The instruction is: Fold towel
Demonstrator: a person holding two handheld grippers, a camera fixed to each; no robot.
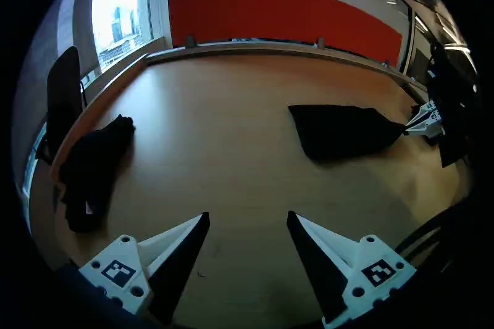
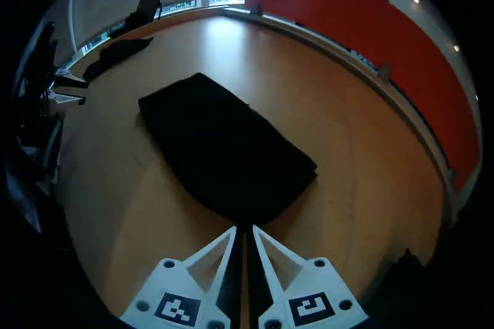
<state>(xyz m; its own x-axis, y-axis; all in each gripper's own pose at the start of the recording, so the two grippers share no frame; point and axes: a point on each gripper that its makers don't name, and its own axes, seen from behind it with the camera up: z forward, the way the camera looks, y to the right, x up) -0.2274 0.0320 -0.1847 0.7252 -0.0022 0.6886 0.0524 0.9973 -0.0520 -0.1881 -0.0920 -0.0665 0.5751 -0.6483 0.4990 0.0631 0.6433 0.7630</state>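
Right gripper [image 2: 246,230] pinched closed on near edge of black towel [image 2: 222,150], folded flat on wooden table [image 2: 358,144], left gripper [image 1: 247,221] spread wide, empty, low over table, well apart from towel.

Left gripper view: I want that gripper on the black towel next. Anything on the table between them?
Nothing visible: bare wooden table between the open left gripper and the black towel. The dark cloth bundle sits far left.
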